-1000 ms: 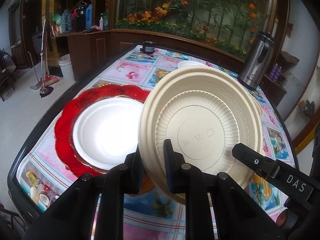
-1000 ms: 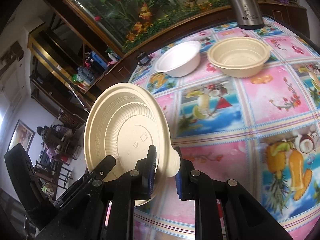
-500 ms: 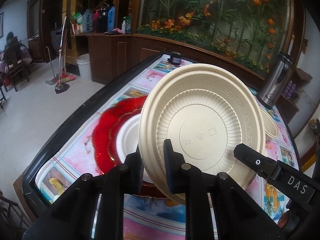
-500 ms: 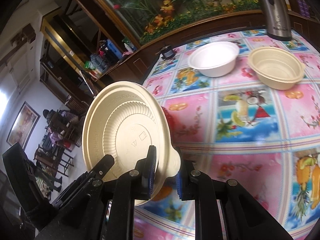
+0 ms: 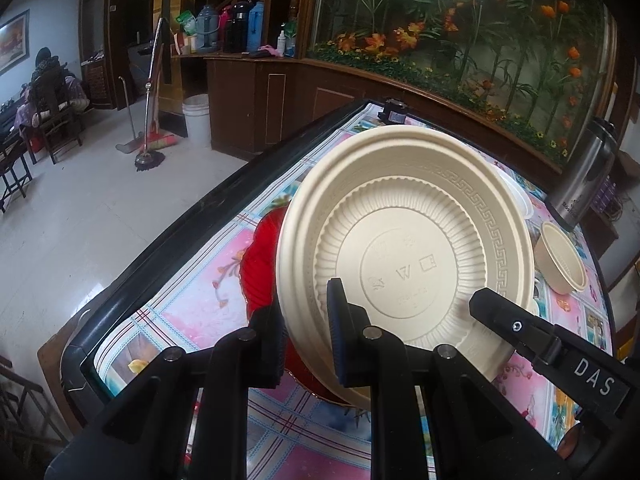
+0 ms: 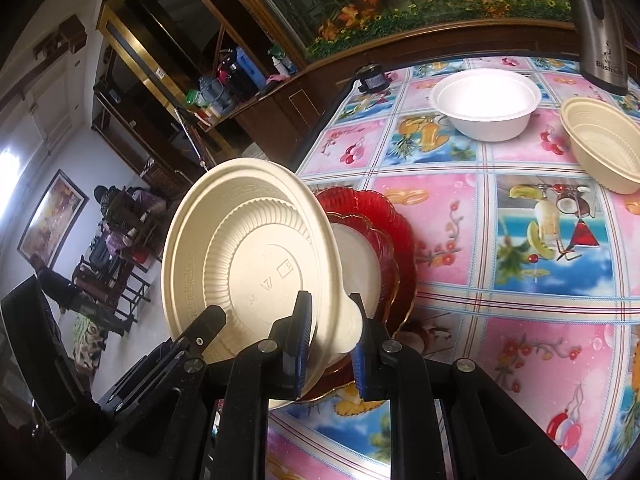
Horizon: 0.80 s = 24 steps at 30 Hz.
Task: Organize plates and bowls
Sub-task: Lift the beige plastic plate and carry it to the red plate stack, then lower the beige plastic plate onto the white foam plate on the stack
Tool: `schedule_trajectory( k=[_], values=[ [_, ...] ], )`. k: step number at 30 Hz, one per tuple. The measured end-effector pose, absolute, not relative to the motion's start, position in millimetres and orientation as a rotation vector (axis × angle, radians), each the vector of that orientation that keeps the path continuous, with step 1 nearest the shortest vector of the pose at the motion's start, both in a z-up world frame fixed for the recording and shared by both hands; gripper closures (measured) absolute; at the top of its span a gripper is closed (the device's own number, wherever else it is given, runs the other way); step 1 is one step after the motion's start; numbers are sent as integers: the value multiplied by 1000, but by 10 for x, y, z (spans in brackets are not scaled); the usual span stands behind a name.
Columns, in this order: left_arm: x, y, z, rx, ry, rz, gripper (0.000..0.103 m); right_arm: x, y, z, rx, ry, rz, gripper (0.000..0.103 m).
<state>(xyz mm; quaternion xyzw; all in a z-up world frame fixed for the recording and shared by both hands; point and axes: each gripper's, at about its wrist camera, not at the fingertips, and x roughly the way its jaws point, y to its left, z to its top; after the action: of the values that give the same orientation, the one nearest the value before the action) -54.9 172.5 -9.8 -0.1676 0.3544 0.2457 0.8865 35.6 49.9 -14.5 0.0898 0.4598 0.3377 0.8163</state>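
A beige ribbed bowl (image 5: 404, 248) hangs tilted above the table, its underside facing both cameras. My left gripper (image 5: 306, 320) is shut on its rim. My right gripper (image 6: 330, 332) is shut on the small tab at the opposite rim of the same bowl (image 6: 248, 264). Behind and below it lies a red scalloped plate (image 6: 384, 216) with a white plate (image 6: 360, 268) on top. In the left wrist view only a slice of the red plate (image 5: 260, 268) shows past the bowl. A white bowl (image 6: 486, 104) and a second beige bowl (image 6: 600, 140) stand farther back.
The table's dark rim (image 5: 192, 216) runs close on the left, with open floor beyond. A steel thermos (image 6: 600, 28) stands at the far right and a small black jar (image 6: 372, 78) at the far edge. A wooden cabinet backs the table. A person sits far left.
Both grippers carried the beige bowl leftward across the table. It now covers most of the red plate in the left wrist view. Both grips are unchanged.
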Motion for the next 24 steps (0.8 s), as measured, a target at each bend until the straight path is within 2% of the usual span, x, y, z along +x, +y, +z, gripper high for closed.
schedule_trajectory(
  k=[24],
  values=[
    [-458,1813,-135,-351,783,499,87,376,626,-202,164,1013,703,85]
  ],
)
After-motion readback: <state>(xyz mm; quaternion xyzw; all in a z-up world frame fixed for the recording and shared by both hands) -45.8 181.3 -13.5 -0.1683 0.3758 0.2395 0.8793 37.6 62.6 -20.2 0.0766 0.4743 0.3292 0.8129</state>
